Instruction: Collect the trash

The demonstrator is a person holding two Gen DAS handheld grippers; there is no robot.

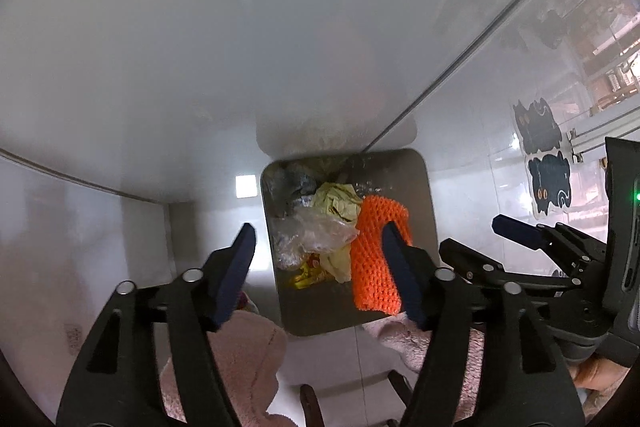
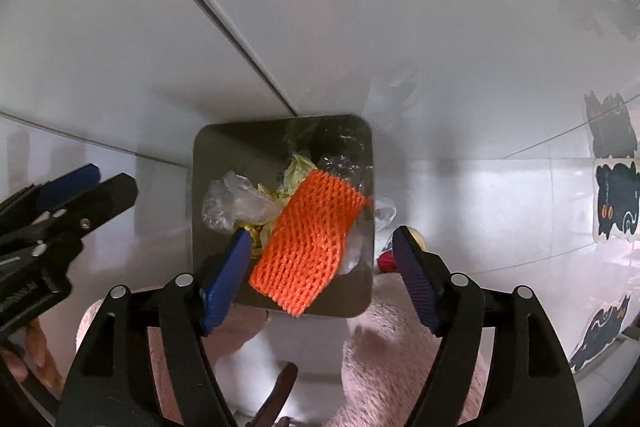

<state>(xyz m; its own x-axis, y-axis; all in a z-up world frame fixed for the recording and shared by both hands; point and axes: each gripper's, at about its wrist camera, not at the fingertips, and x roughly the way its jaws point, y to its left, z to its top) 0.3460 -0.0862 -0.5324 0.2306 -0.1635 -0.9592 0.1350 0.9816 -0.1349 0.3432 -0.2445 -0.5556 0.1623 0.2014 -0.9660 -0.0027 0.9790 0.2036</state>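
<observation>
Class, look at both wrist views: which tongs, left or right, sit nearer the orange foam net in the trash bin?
Too close to call. The left tongs and right tongs both hang open above the bin, each straddling the orange foam net, touching nothing.

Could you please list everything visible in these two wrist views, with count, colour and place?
Trash bin: one, grey, square, on the floor against the white wall, below both grippers.
Foam fruit net: one, orange, lying on top of the trash, over the bin's near edge.
Plastic bag: one, clear, crumpled, in the bin beside the net.
Crumpled paper: one, pale yellow, in the bin under the bag.
Cat stickers: several, black, on the tiled wall.
Fleece garment: pink, on the person, beneath the grippers.
Left gripper: black with blue pads, open, above the bin.
Right gripper: black with blue pads, open, above the bin.
</observation>
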